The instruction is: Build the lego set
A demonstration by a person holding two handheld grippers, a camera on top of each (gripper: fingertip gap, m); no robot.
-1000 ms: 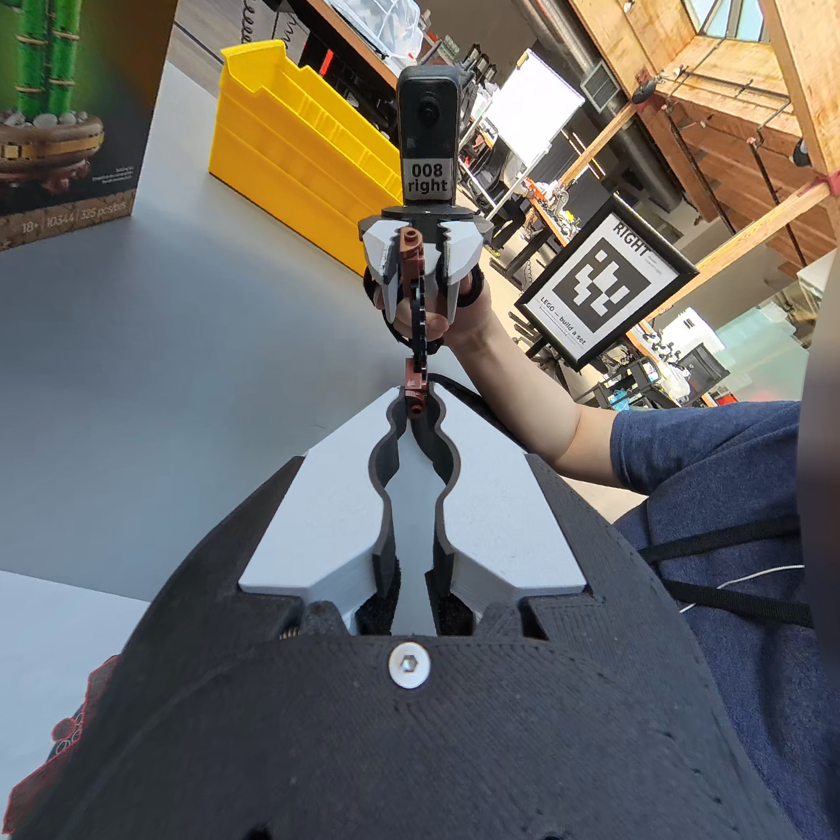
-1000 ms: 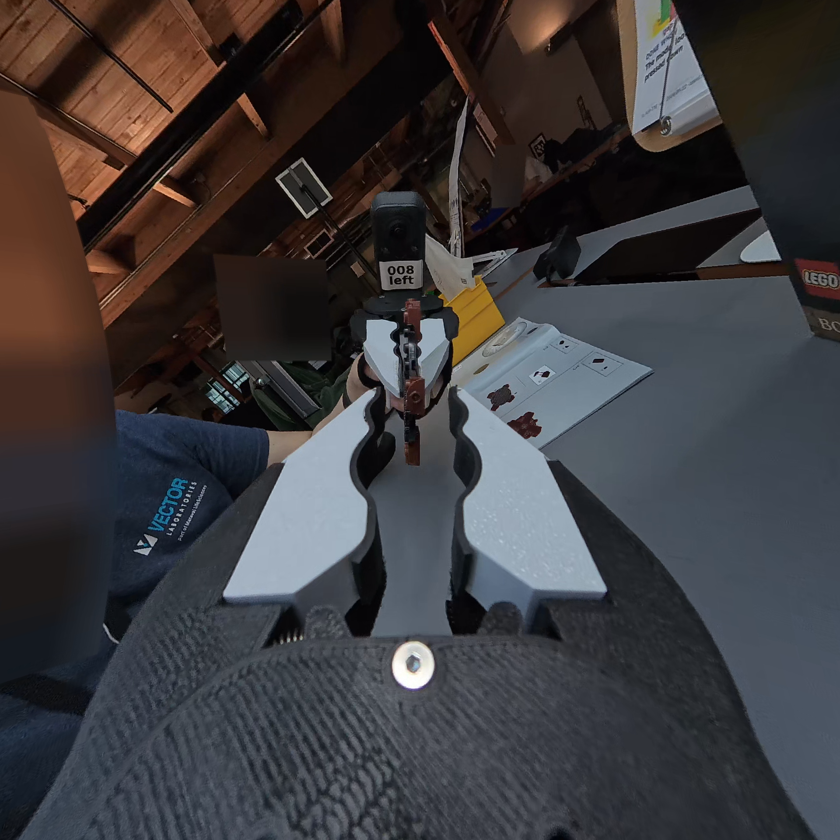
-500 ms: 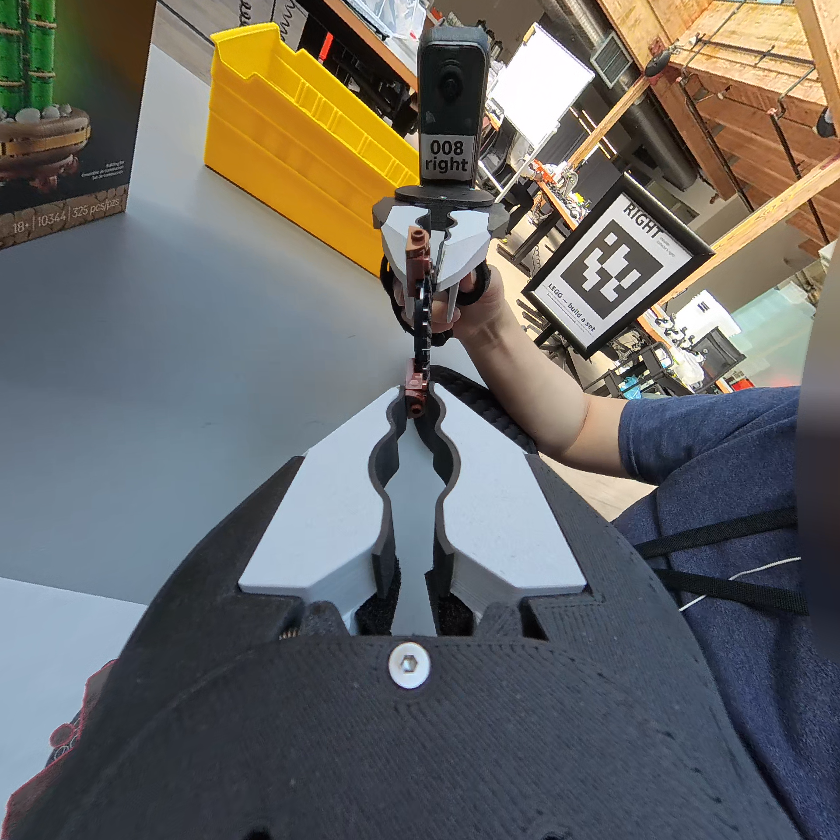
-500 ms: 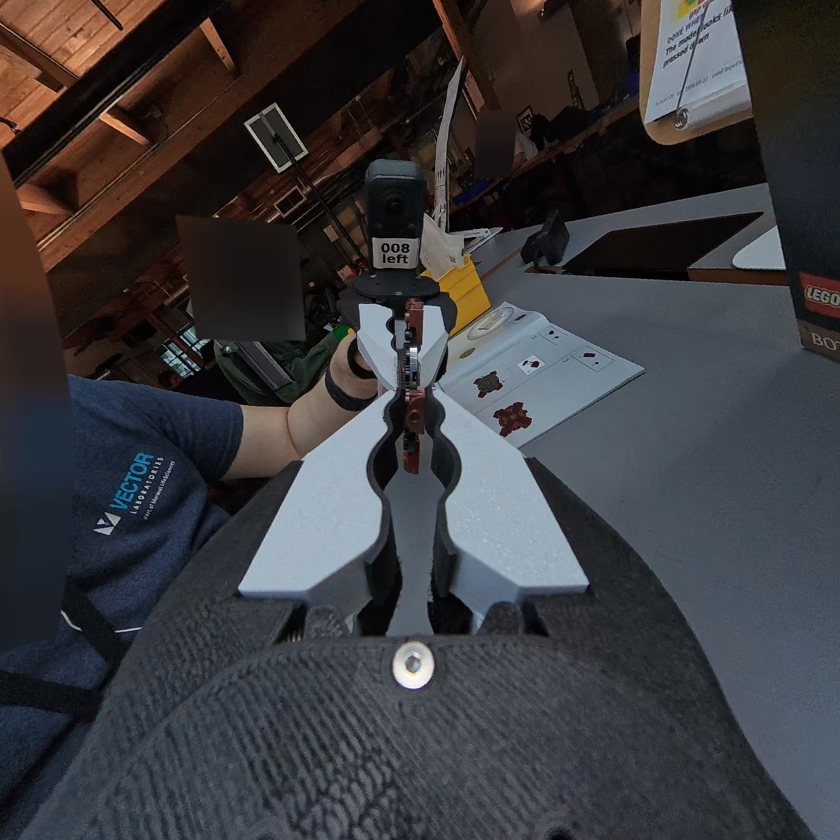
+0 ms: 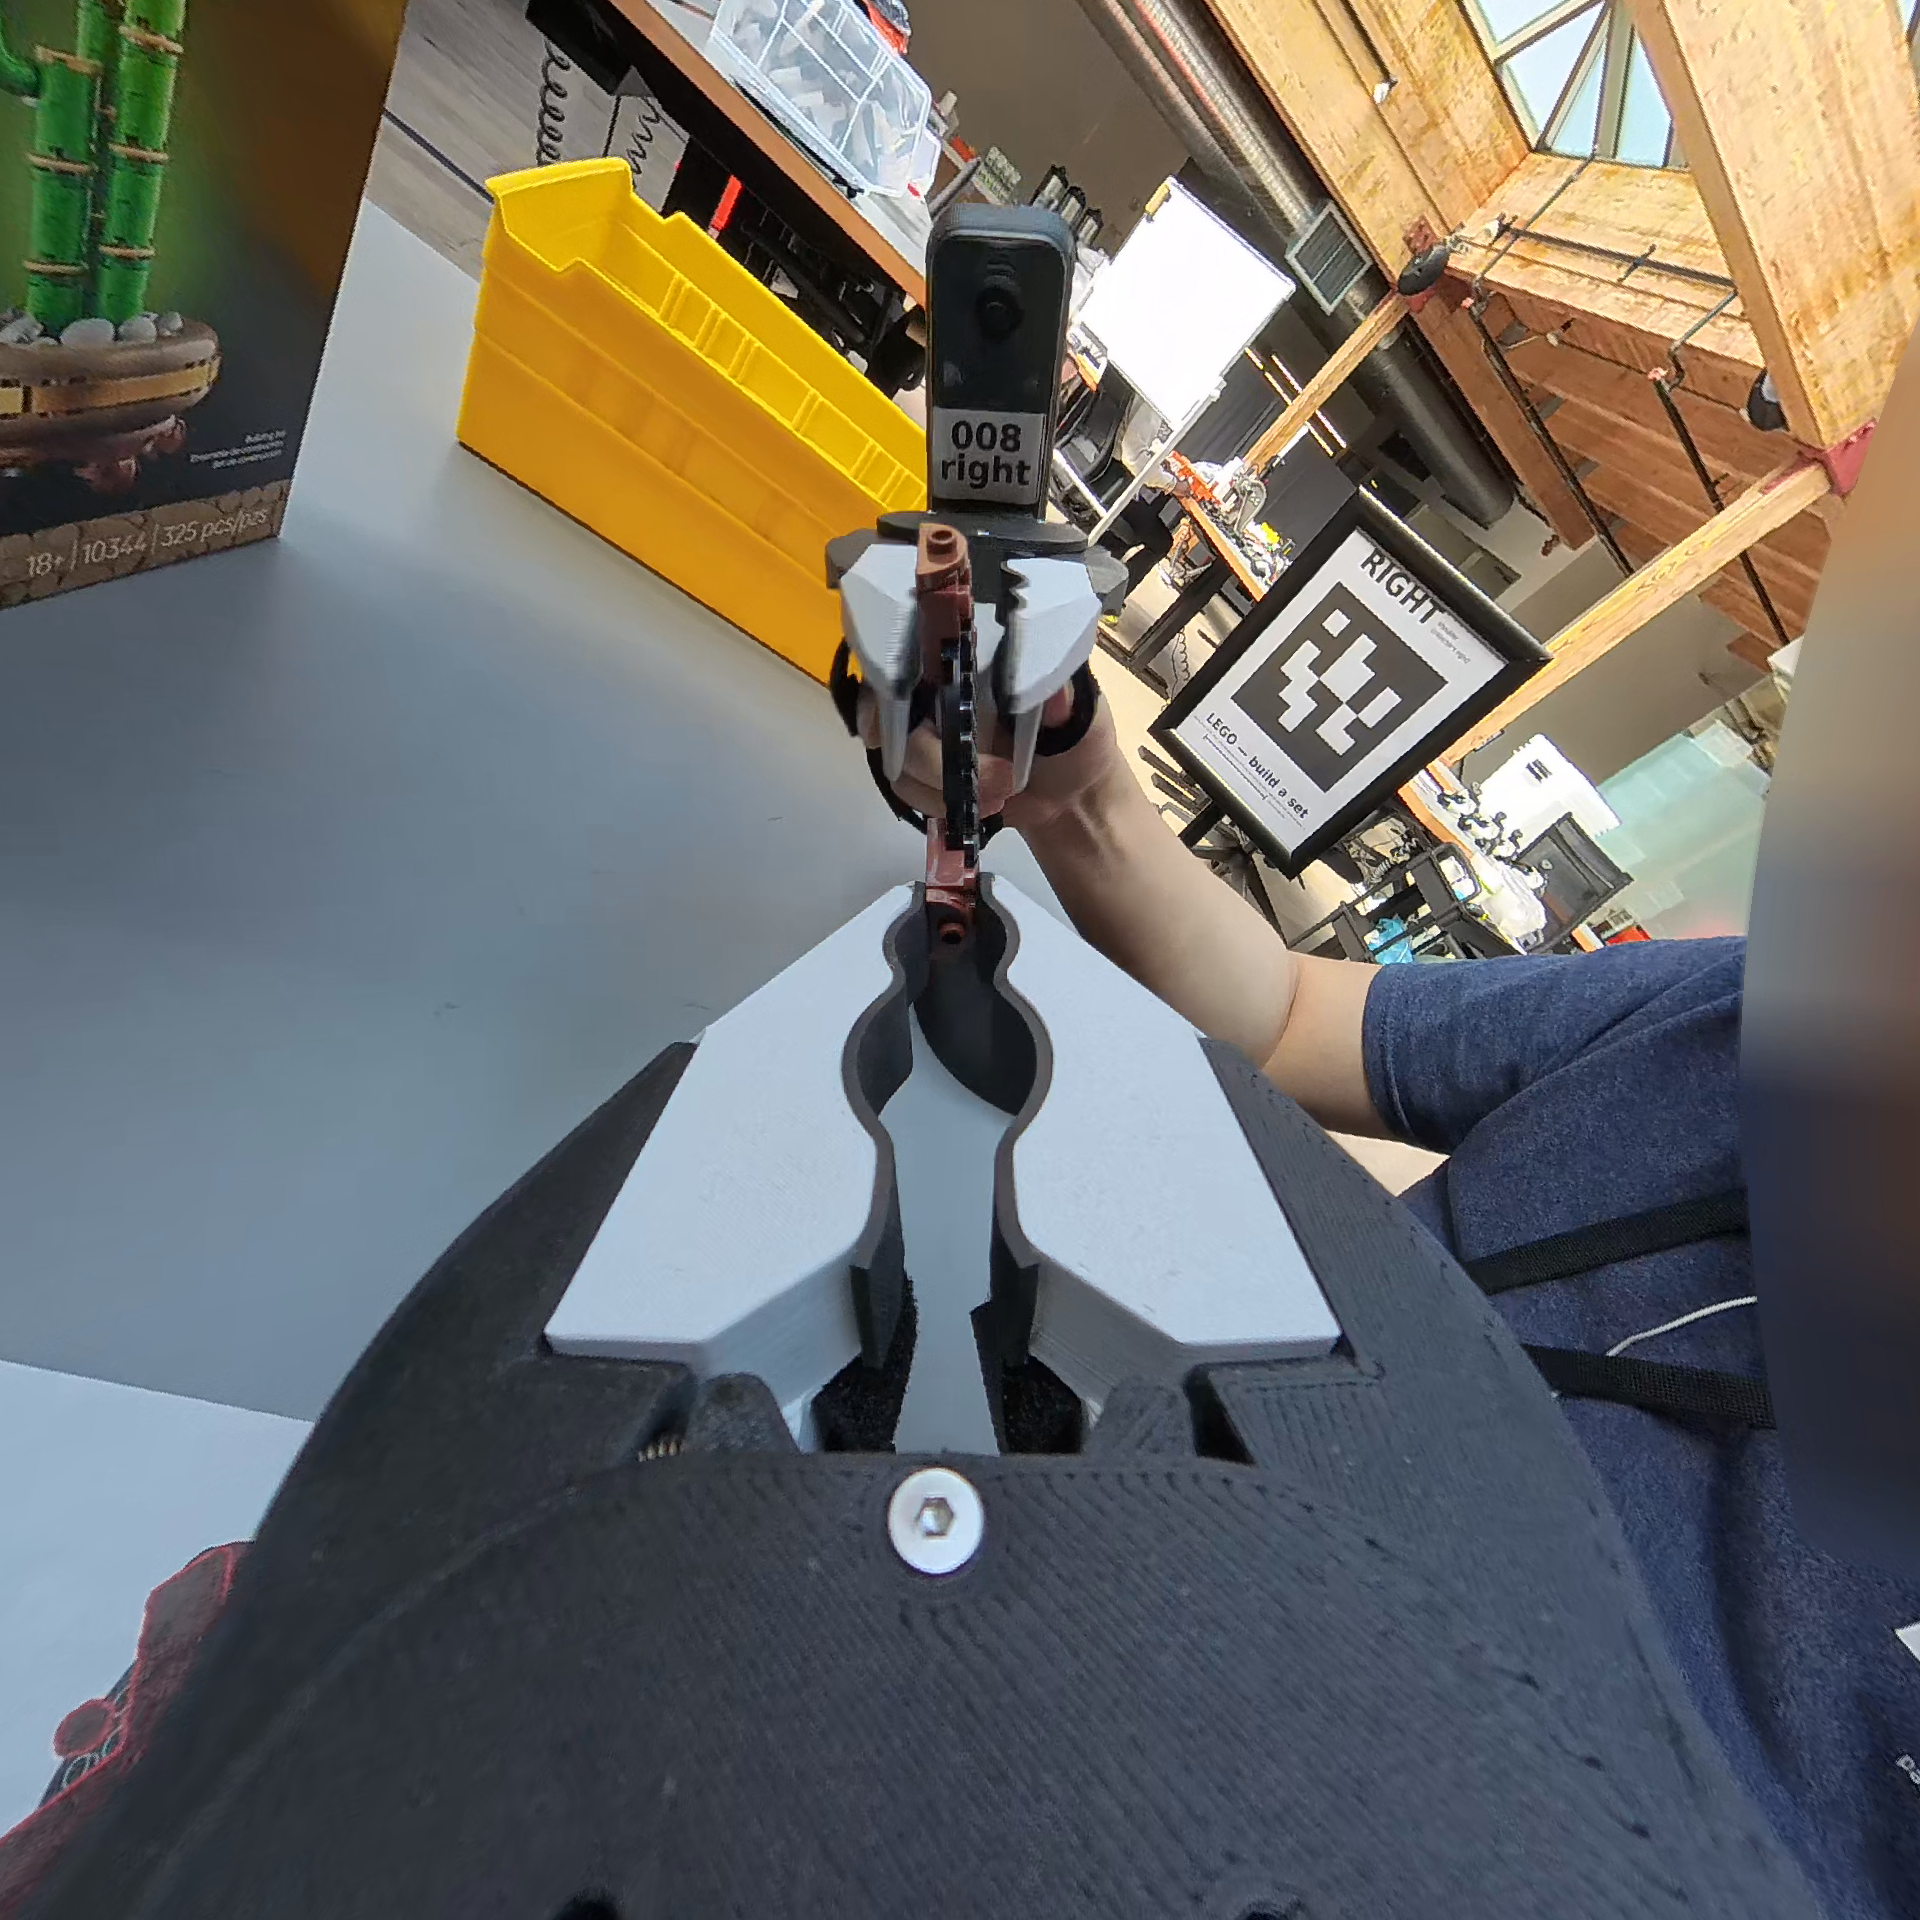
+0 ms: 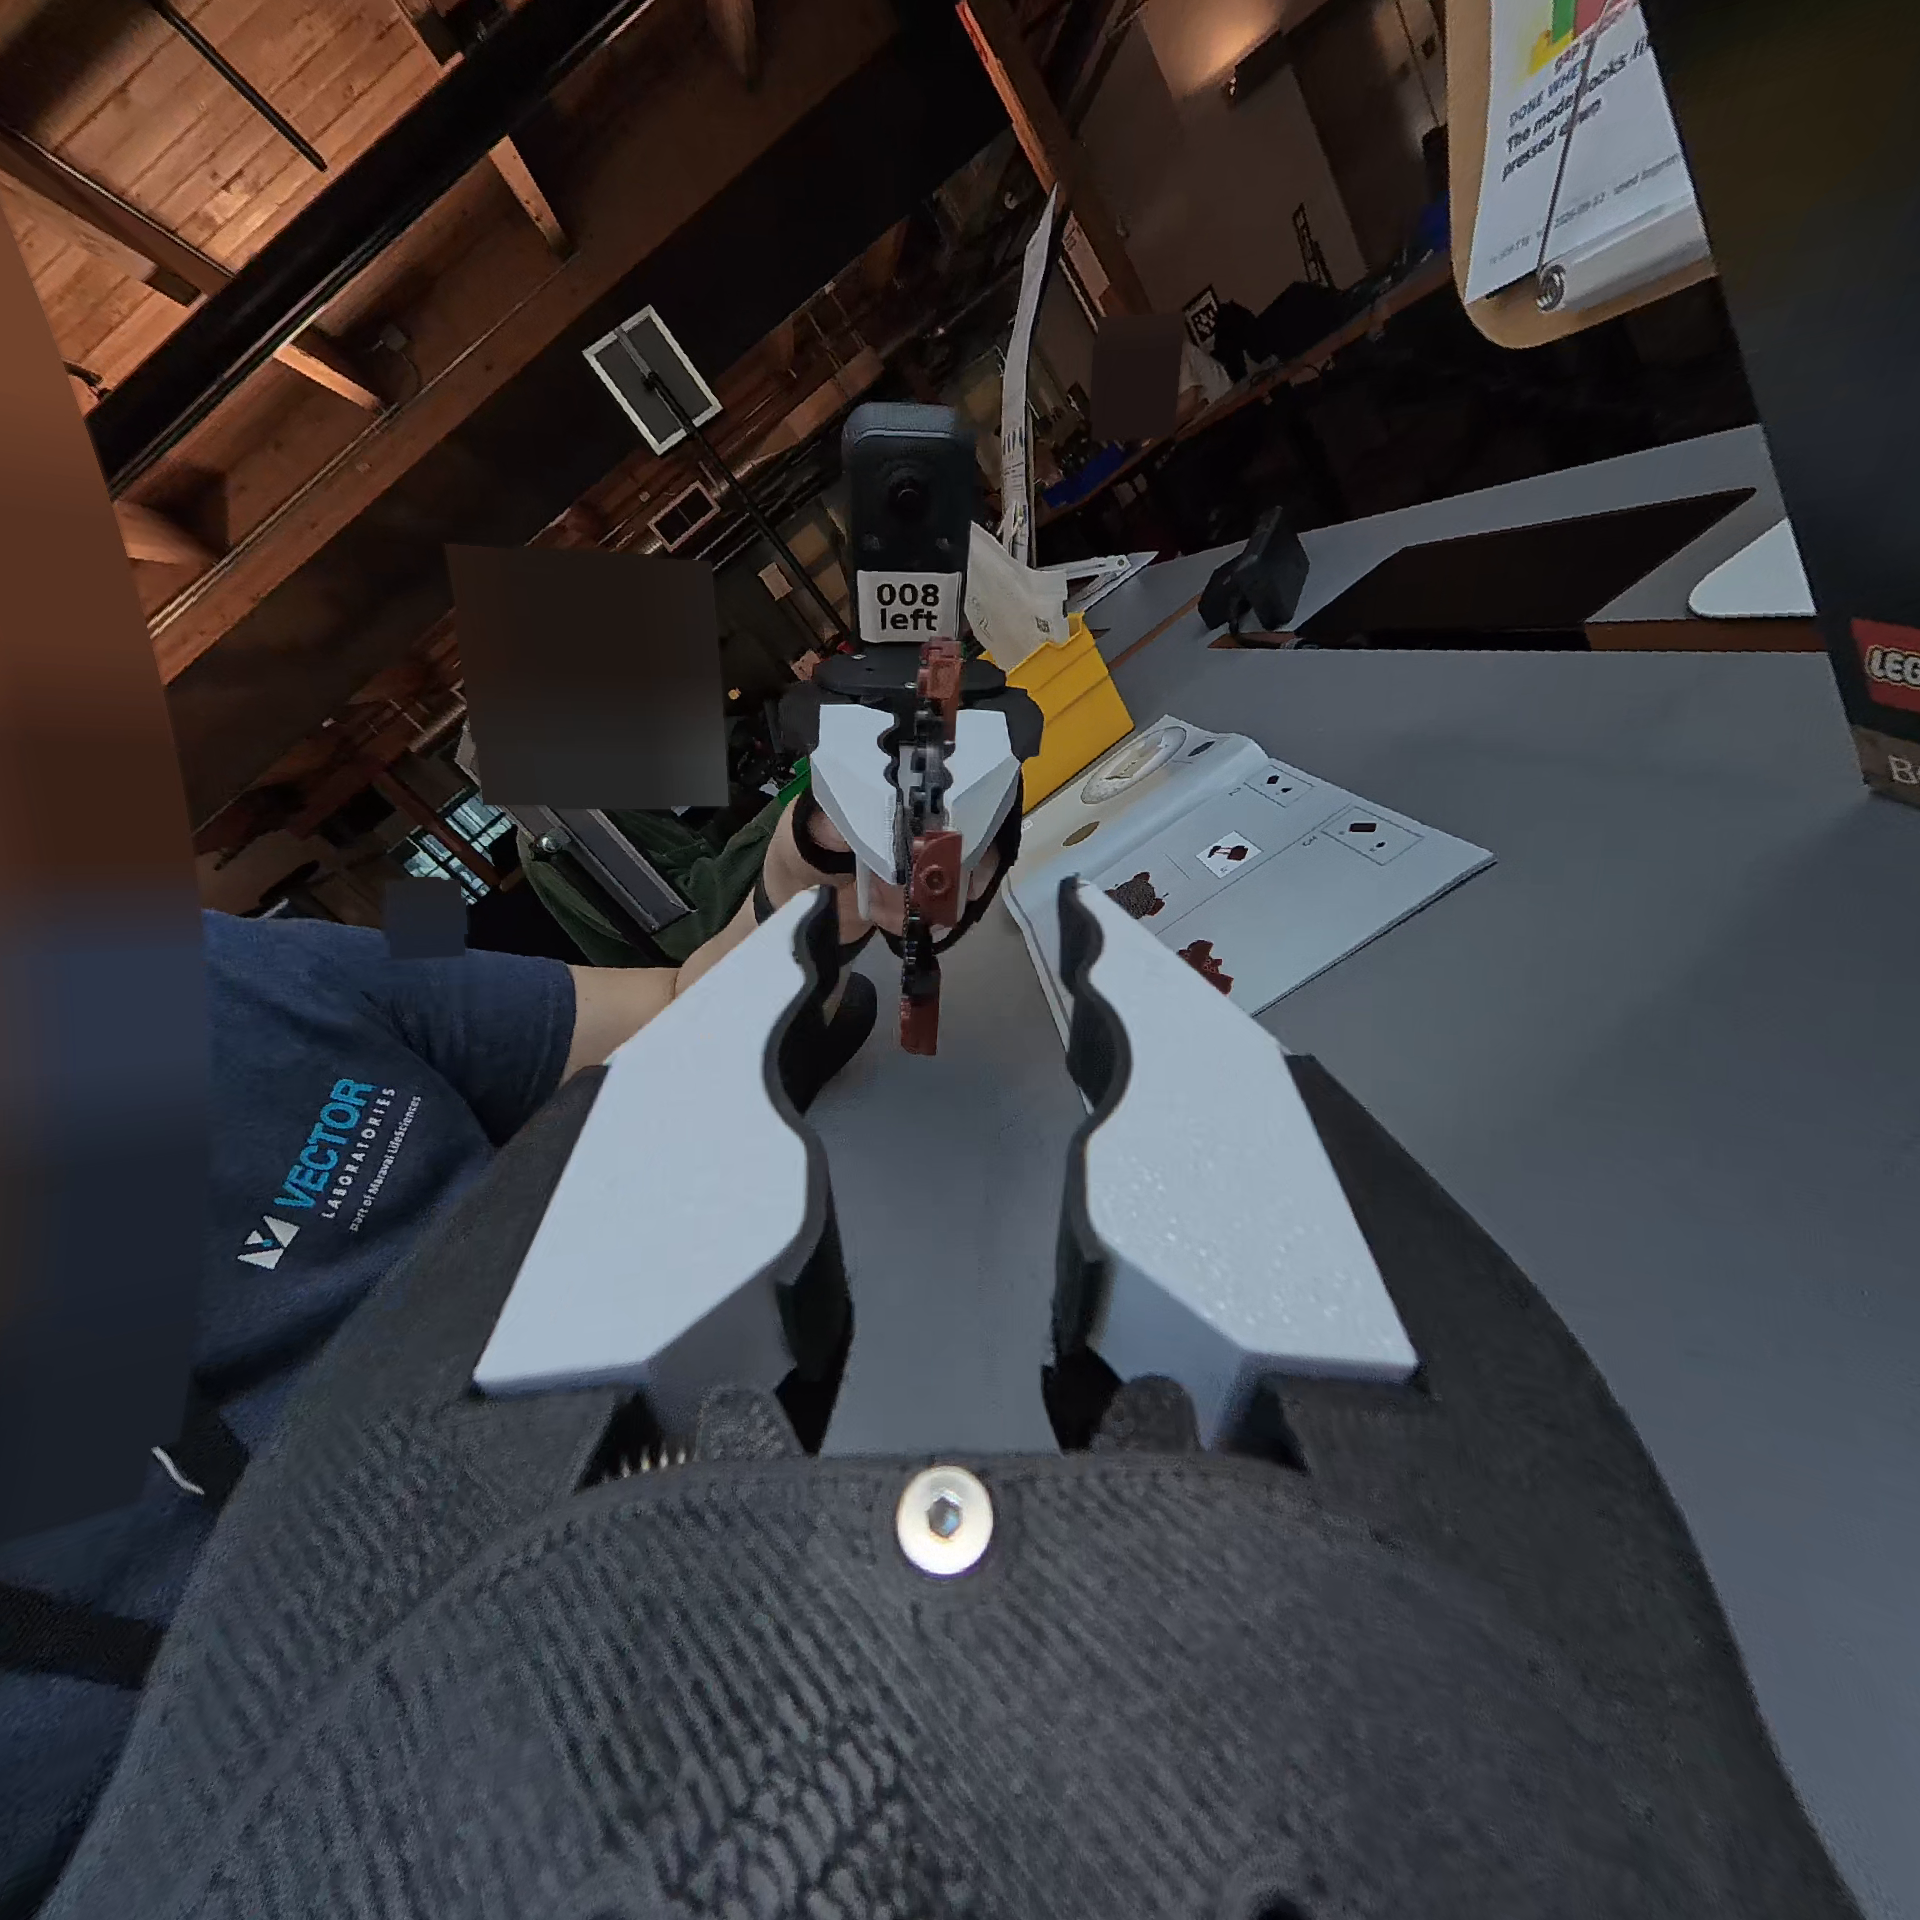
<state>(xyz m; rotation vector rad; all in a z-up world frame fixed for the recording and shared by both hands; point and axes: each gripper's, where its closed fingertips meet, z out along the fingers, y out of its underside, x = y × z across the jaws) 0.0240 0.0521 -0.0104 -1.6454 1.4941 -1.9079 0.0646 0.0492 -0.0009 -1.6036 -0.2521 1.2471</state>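
A thin lego assembly [image 5: 958,748], a black toothed plate seen edge-on with brown pieces at both ends, hangs in the air above the grey table [image 5: 312,831]. My left gripper [image 5: 951,906] is shut on its near brown end. My right gripper [image 5: 956,717] faces it from the far side, fingers spread on either side of the assembly. In the right wrist view my right gripper [image 6: 945,899] is wide open and the assembly [image 6: 921,1023] sits between its fingertips without touching them. The left gripper [image 6: 920,883] pinches it from behind.
A yellow bin [image 5: 675,395] and the lego box [image 5: 135,260] stand on the table's far side. A framed marker sign [image 5: 1340,686] stands off the table's edge. An open instruction booklet [image 6: 1247,852] lies on the table. Red pieces [image 5: 104,1714] lie at the lower left. Tip to tip, the grippers are about 5 cm apart.
Half a second ago my right gripper was shut on the assembly; now it has opened wide and let go. The left gripper still holds the assembly, tilted a little.
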